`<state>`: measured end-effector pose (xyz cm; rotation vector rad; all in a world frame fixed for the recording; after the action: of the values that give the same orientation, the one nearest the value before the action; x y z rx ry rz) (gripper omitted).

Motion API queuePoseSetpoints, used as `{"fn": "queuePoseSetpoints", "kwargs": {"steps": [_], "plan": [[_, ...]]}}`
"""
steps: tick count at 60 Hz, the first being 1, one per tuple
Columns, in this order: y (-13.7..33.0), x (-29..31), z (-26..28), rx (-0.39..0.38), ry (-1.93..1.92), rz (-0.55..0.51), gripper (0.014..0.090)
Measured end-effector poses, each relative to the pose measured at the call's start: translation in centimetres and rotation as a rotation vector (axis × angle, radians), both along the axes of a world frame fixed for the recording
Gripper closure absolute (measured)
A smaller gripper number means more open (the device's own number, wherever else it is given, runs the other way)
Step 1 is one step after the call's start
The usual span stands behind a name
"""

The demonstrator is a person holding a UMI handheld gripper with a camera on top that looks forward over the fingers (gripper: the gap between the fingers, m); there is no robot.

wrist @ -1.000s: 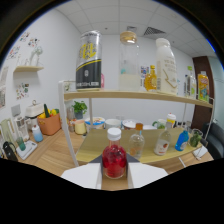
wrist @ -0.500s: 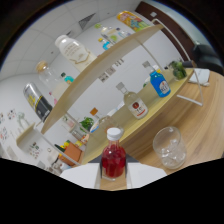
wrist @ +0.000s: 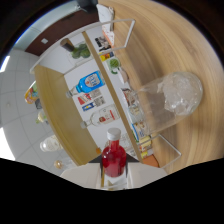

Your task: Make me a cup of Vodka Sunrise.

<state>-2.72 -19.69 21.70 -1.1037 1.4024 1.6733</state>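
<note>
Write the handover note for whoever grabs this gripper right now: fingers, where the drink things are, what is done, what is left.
Gripper: shut on the small clear bottle of red syrup with a white cap, held between the fingers with the view rolled far over.
Clear glass filled with ice: on the wooden table, beyond the fingers, beside the shelf unit of bottles.
Done: ice is in the glass, red bottle is in hand.
Cannot tell: whether any liquid is in the glass yet.
Left: cap looks still on; open it, pour the red syrup over the ice.
</note>
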Motion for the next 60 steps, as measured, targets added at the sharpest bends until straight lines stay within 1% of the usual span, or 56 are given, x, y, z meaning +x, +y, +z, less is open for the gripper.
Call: {"fn": "queuePoseSetpoints", "kwargs": {"steps": [11, 26, 34, 38, 45, 54, 60], "plan": [[-0.2, 1.6, 1.1, 0.049, 0.23, -0.031, 0.0708], [-0.1, 2.0, 1.1, 0.033, 0.28, -0.023, 0.0706], [-0.1, 1.2, 1.9, 0.038, 0.188, 0.004, 0.0709], [-0.3, 0.6, 3.0, 0.045, 0.045, 0.02, 0.0707], [-0.6, -1.2, 5.5, 0.08, -0.411, 0.032, 0.0706], [-0.6, -3.9, 8.4, 0.157, -1.062, -0.001, 0.0704], [-0.6, -6.8, 7.3, 0.183, -1.388, -0.006, 0.0705]]}}
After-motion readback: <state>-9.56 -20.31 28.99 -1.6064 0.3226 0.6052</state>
